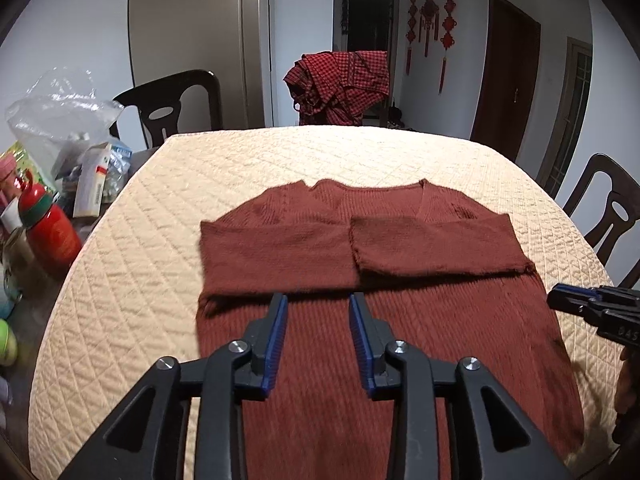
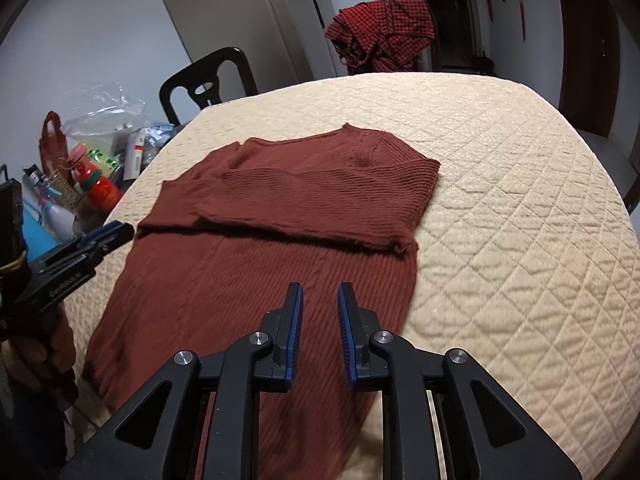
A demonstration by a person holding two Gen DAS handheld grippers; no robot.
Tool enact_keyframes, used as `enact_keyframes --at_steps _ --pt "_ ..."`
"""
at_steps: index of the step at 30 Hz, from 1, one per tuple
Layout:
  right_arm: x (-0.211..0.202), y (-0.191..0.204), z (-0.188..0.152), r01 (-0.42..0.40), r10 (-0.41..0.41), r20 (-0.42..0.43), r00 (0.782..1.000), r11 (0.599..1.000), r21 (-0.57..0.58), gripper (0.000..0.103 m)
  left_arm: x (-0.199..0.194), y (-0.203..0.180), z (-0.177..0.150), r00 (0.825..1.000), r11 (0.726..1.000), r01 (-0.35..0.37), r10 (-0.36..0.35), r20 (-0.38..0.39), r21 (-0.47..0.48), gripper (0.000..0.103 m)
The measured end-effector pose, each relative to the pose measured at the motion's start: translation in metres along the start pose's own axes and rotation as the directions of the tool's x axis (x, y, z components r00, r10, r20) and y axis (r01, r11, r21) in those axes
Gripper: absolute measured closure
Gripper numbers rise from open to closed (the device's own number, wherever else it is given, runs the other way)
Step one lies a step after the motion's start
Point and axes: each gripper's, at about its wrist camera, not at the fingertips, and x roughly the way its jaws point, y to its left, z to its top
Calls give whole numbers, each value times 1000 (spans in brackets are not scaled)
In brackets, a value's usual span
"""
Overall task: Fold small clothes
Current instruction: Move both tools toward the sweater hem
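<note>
Left wrist view had the left gripper (image 1: 318,300) hovering over the rust sweater (image 1: 360,280), its blue-padded fingers (image 1: 280,328) spread apart with nothing between them. That sweater lay flat on the quilted cloth (image 1: 140,248), both sleeves folded in across the chest, collar at the far end. Right wrist view showed the right gripper (image 2: 320,292) above the sweater's lower half, fingers parted a little and gripping nothing, while the left gripper sat off the sweater's left edge.
</note>
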Motion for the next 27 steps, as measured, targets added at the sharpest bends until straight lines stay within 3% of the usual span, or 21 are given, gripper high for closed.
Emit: enact_keyframes --at_steps 3,13,27 --pt "-7 4 -8 -11 11 10 1000 1000 -4 58 -6 7 -12 1000 1000 -4 4 -5 -7 58" --pt "-19 -4 -37 -17 17 -11 1000 999 42 57 -20 49 -52 999 997 -3 1 -38 -71 53" --pt "-33 -21 -83 -43 48 -33 998 989 138 57 -33 59 -94 991 991 52 -66 -113 -124 53"
